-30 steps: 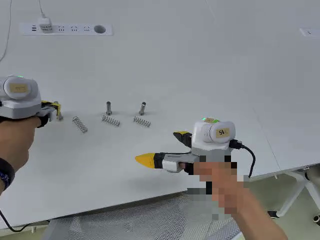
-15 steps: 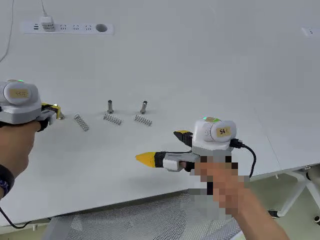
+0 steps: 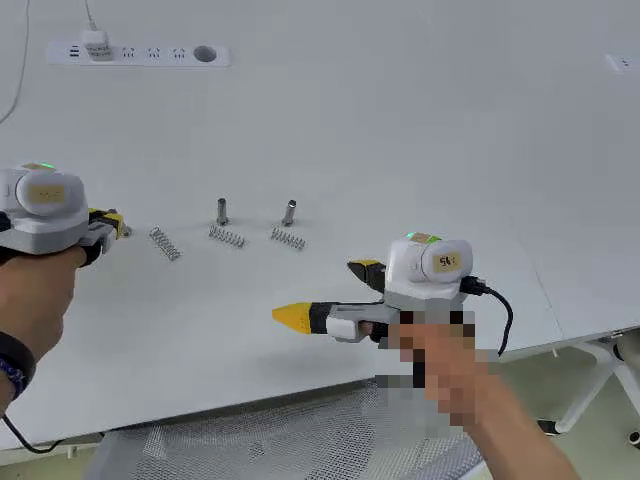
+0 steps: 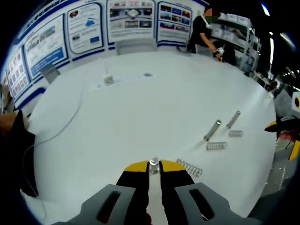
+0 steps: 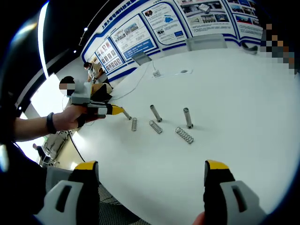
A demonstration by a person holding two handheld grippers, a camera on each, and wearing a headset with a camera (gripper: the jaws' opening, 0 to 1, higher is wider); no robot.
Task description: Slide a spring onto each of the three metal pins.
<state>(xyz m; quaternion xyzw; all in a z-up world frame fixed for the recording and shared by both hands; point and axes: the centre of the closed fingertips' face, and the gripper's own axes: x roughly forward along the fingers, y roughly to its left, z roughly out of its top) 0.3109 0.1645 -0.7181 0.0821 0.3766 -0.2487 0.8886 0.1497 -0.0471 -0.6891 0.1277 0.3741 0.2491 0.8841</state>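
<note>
White worktop (image 3: 400, 150) holds three springs (image 3: 227, 237) mid-surface, two pins (image 3: 222, 211) upright behind. Left gripper (image 4: 153, 169), jaws closed, pinches the third pin (image 4: 153, 163) toward the left edge; right gripper (image 5: 150, 165) gapes empty near the front edge. Best to take the nearest spring (image 3: 164, 243) lightly, bore aligned with that pin.

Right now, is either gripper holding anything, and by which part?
The left gripper is shut on a metal pin, pinched between its yellow jaw tips, apparently near the pin's upper end. The right gripper is open and holds nothing.
</note>
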